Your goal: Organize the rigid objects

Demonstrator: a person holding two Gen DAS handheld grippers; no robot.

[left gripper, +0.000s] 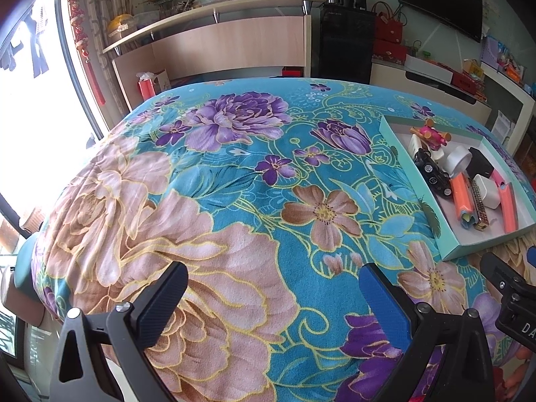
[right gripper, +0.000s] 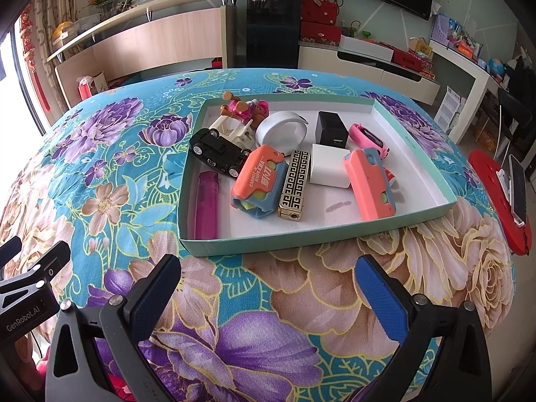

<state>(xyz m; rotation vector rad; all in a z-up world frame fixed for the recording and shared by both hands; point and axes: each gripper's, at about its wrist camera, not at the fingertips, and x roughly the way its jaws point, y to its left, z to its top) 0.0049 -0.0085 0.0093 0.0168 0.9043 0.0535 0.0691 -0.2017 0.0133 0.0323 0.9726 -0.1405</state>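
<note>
Both hand-held grippers, left (left gripper: pixel 273 296) and right (right gripper: pixel 268 289), gape empty; tray (right gripper: pixel 415 154) clutter overlaps, partly hidden.

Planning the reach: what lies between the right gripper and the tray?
Only bare floral cloth separates the right gripper from the tray, shown in the right wrist view.

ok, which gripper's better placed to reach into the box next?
Right. The right gripper is open and faces the shallow teal cardboard box head-on, near its front wall. The left gripper, also open, hangs over bare floral cloth, with the box off to its right.
</note>
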